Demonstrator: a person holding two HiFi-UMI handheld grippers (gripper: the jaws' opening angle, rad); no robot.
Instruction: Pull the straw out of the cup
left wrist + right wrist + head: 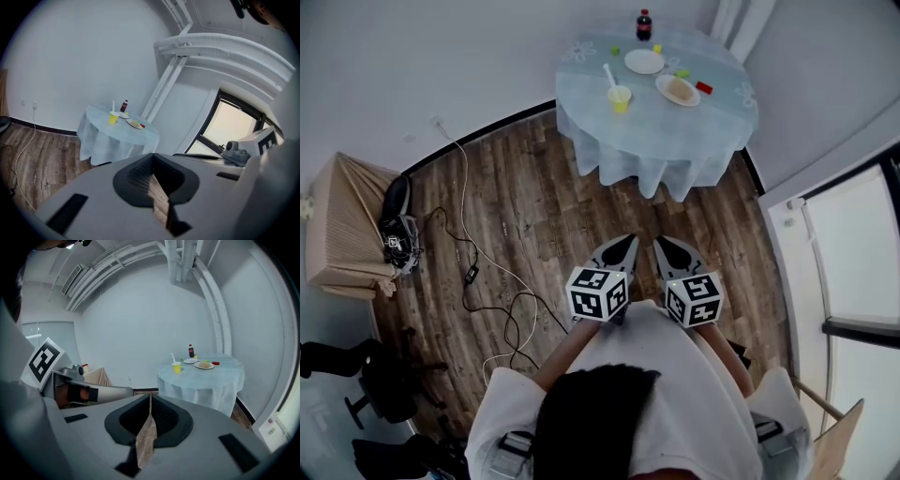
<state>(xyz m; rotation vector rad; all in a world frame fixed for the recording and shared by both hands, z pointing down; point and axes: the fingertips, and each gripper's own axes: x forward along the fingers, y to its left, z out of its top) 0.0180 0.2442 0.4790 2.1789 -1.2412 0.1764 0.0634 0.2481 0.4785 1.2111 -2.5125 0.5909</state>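
Head view shows left tool (626, 246) and right tool (664, 246) both pressed together, empty, with the desk (712, 122) far ahead: close in squarely, keeping cup (620, 97) and straw (608, 74) centred ahead.

one cup (620, 98), one straw (608, 75), two plates (644, 62) (678, 90)

Table (710, 131) stands at the far end of the floor (534, 206), in the room corner. On it, the cup (620, 97) sits near the left front edge, with the straw (608, 75) standing in it and leaning left. A plate (644, 62) lies behind the cup and a bottle (644, 24) behind that, at the back edge. A second plate (678, 90) lies right of the cup. Left gripper (623, 246) and right gripper (667, 246) are side by side, well apart from the table, pointing toward it. A cable (478, 272) trails on the floor to their left.
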